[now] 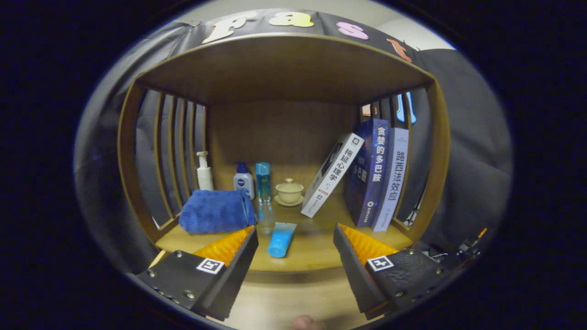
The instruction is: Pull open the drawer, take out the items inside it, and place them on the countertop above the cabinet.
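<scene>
My gripper [296, 236] is open, its two fingers spread wide with nothing held between them. Just ahead, lying on the wooden countertop [316, 250] between the fingertips, is a light blue tube [280, 239], cap end toward me. A folded blue towel [215, 211] rests on the countertop just beyond the left finger. The drawer front is below the fingers; only a strip of pale wood [284, 302] shows there.
Deeper in the wooden shelf nook stand a white pump bottle [204, 172], a small white-and-blue bottle [243, 181], a clear blue bottle [263, 182] and a lidded cup on a saucer [289, 191]. Books [376, 176] lean on the right. Slatted side walls [176, 151] close both sides.
</scene>
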`<action>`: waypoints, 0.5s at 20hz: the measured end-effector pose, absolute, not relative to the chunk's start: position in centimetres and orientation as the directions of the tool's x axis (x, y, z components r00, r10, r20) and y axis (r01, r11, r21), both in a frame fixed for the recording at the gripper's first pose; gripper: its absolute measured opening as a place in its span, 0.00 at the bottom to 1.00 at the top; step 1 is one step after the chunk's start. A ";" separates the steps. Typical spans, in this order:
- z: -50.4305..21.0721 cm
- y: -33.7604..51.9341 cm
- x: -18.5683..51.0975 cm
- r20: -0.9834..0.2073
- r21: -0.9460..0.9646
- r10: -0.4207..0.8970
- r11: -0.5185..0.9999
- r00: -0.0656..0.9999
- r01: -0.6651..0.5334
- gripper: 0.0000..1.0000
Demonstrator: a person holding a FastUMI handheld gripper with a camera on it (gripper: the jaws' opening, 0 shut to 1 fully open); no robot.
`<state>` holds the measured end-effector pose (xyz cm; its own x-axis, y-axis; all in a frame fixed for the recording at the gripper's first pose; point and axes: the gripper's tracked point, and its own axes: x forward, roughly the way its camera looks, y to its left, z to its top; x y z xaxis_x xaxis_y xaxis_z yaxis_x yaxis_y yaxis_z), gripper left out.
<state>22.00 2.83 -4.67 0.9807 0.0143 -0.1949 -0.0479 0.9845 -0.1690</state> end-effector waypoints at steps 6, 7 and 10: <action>-4.4 3.6 12.1 -0.148 -0.122 0.083 0.987 0.986 -0.101 0.98; -4.6 3.7 10.4 -0.136 -0.122 0.086 0.987 0.987 -0.103 0.98; -5.5 3.5 5.7 -0.090 -0.155 0.097 0.982 0.991 -0.110 0.98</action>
